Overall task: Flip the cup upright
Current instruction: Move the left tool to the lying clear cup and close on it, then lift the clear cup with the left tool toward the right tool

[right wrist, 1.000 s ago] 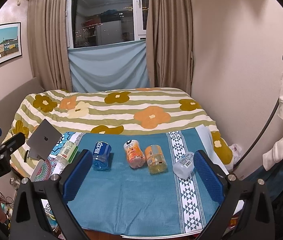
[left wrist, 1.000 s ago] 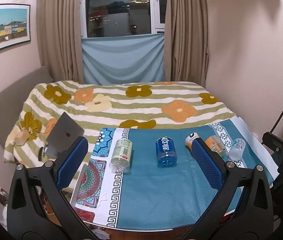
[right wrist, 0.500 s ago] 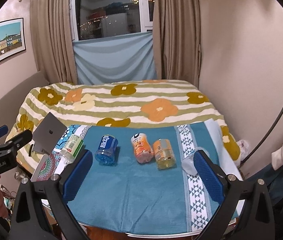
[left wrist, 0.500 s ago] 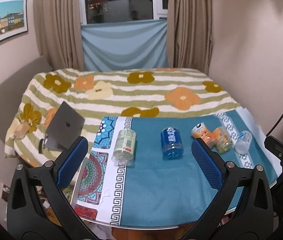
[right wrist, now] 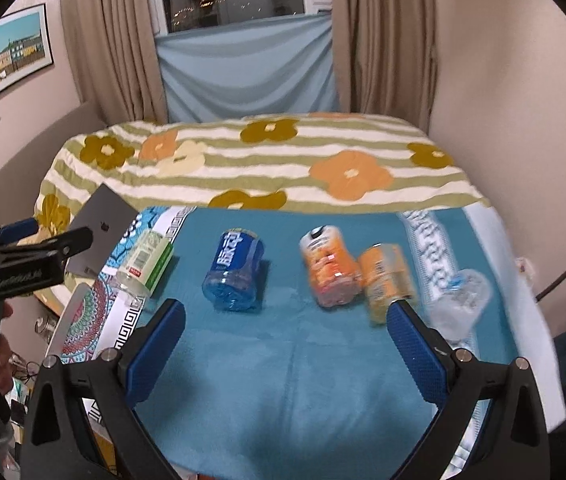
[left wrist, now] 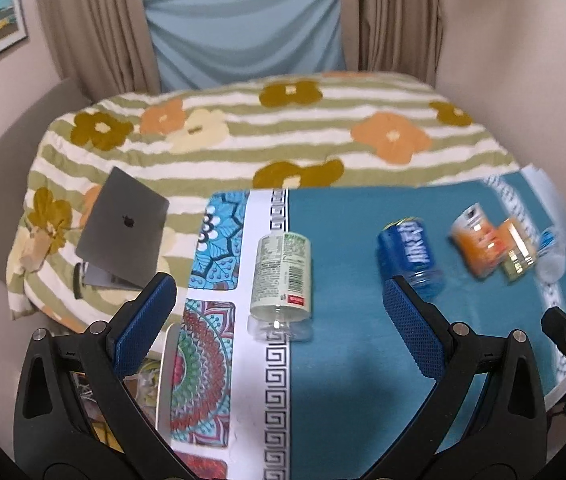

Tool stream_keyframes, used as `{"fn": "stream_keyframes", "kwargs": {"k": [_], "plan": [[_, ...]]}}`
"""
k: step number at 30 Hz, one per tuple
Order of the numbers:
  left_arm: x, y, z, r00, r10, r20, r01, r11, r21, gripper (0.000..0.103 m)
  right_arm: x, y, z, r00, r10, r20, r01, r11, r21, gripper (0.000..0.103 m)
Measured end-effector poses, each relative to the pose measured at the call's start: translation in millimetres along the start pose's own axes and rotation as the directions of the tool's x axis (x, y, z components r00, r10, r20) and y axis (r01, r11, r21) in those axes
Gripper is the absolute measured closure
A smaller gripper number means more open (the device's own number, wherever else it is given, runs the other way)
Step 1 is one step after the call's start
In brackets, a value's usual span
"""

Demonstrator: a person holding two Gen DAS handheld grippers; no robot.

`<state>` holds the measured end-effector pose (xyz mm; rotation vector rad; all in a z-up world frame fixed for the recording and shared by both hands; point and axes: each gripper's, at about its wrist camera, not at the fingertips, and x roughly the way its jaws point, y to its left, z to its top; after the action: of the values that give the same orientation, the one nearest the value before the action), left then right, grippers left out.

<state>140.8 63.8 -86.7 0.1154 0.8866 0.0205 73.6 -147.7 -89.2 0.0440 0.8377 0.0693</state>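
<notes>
We are holding the left gripper (left wrist: 279, 312) wide open and empty above the near part of the table, its blue pads (left wrist: 145, 322) spread at 9 and 3 o'clock. The green-labelled cup (left wrist: 283, 268) is lying on its side between them, at 12 o'clock, resting on the white Greek-key border (left wrist: 277, 392) where it meets the teal cloth (left wrist: 363, 360).

We are keeping the right gripper (right wrist: 283, 344) equally wide and empty over bare teal cloth (right wrist: 283, 360). At 11 o'clock the blue-labelled cup (right wrist: 235, 272) is lying on its side, at 1 o'clock the orange cup (right wrist: 327, 268) is touching the yellow-orange cup (right wrist: 389, 280), and at 3 o'clock a clear cup (right wrist: 463, 300) is sitting blurred near the table's right edge.

Open cloth is stretching from these 5 cups to the table's near edge. A closed laptop (left wrist: 123, 224) is leaning on the flowered bedspread (left wrist: 323, 128) at 10 o'clock.
</notes>
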Motion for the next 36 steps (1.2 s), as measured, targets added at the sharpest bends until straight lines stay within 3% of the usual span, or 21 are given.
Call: {"fn": "stream_keyframes", "kwargs": {"k": [7, 15, 21, 23, 26, 28, 36], "plan": [[75.0, 6.0, 11.3, 0.981, -0.040, -0.192, 0.050, 0.998, 0.046, 0.000, 50.3, 11.6, 0.3, 0.998, 0.016, -0.067, -0.017, 1.000, -0.019, 0.002], [131.3, 5.2, 7.7, 0.925, -0.061, -0.375, 0.091, 0.994, 0.062, 0.000, 86.8, 3.5, -7.6, 0.991, 0.013, -0.134, -0.011, 1.000, 0.016, 0.002], [147.8, 4.1, 1.4, 0.890, -0.082, -0.449, 0.106, 0.994, 0.029, 0.007, 98.9, 0.5, -15.1, 0.985, 0.024, -0.170, -0.018, 0.999, 0.034, 0.002], [151.6, 3.8, 0.2, 0.880, -0.091, -0.466, 0.110, 0.994, 0.015, 0.020, 100.5, 0.2, -16.0, 0.985, 0.024, -0.173, -0.018, 0.999, 0.034, 0.002], [153.8, 3.4, -0.4, 0.867, -0.109, -0.486, 0.121, 0.993, -0.006, 0.029, 101.3, -1.2, -17.2, 0.984, 0.026, -0.175, -0.020, 0.999, 0.036, 0.002], [156.4, 1.3, -0.2, 0.863, -0.116, -0.492, 0.126, 0.992, -0.012, 0.035, 102.3, -2.2, -16.7, 0.984, 0.027, -0.173, -0.020, 0.999, 0.038, 0.002], [158.4, -2.5, 2.5, 0.858, -0.123, -0.499, 0.140, 0.990, -0.003, 0.036, 98.6, -6.2, -19.0, 0.985, 0.031, -0.169, -0.021, 0.998, 0.061, 0.002]]}}
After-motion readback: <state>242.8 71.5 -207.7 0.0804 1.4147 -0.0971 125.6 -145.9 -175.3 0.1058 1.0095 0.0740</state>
